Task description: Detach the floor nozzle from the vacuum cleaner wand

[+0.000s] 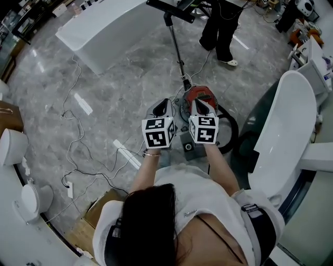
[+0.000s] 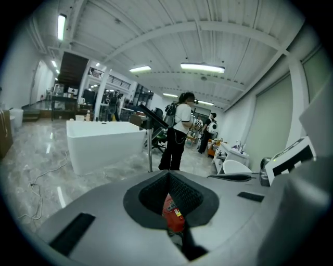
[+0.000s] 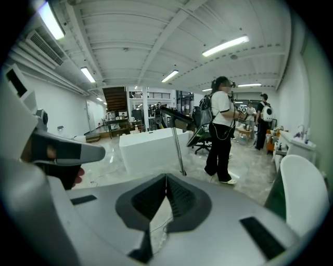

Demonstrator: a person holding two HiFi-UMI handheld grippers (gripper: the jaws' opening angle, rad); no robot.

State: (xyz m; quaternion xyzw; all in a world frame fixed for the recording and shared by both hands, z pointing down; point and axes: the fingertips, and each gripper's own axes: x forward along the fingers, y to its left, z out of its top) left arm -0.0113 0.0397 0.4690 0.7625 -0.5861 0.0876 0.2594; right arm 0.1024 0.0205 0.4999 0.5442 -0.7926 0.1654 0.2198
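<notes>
Fingers (image 2: 183,193) of left gripper (image 1: 163,104) and right gripper (image 1: 201,104) pressed together, empty, hovering over red canister vacuum cleaner (image 1: 204,93), probably on approach. Black floor nozzle (image 1: 169,8) sits attached at far end of chrome wand (image 1: 176,49).

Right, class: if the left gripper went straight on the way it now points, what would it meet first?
Probably the red vacuum cleaner body, seen just past the shut jaws of the left gripper; depth is unclear.

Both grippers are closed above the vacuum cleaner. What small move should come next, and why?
Probably move both forward toward the wand, opening the jaws: left gripper and right gripper are shut, empty, over the vacuum cleaner; the floor nozzle at the wand's far end is untouched.
</notes>
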